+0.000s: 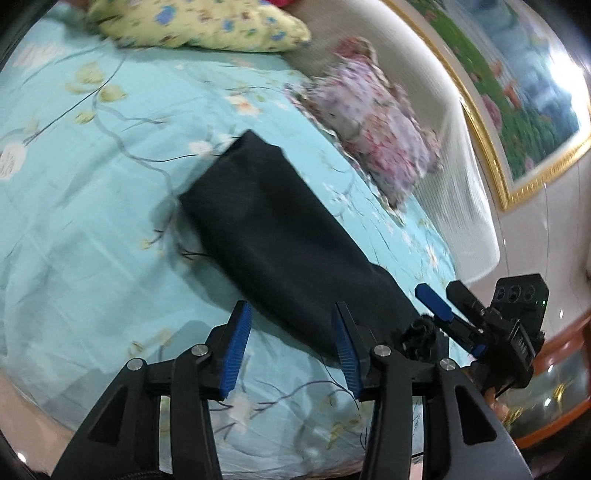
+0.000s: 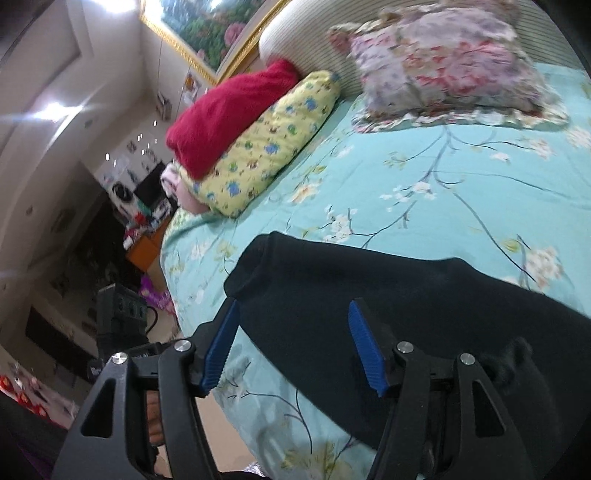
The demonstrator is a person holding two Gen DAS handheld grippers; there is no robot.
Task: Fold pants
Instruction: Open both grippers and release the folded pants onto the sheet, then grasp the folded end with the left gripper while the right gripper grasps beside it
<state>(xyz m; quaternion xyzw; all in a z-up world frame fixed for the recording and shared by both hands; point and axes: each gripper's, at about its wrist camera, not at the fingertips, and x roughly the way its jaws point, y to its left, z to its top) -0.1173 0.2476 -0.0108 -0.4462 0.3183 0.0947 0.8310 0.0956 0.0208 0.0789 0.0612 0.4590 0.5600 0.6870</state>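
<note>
No readable writing anywhere. Black pants (image 1: 280,236) folded lengthwise on turquoise floral bedsheet (image 1: 92,221), near floral pillow (image 1: 373,122) and gold-framed painting (image 1: 517,110). Left gripper (image 1: 291,314) and right gripper (image 2: 293,310) spread wide, holding nothing.

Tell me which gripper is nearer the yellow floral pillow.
Left, as a hedged judgement. The left gripper hovers open at the pants' near end, on the side where the yellow floral pillow lies. The right gripper, also open, sits on the opposite side.

Pants (image 1: 280,236) lay on the bed (image 1: 92,206); two pillows (image 1: 373,114) behind them at the headboard (image 1: 461,155); both tools near.
</note>
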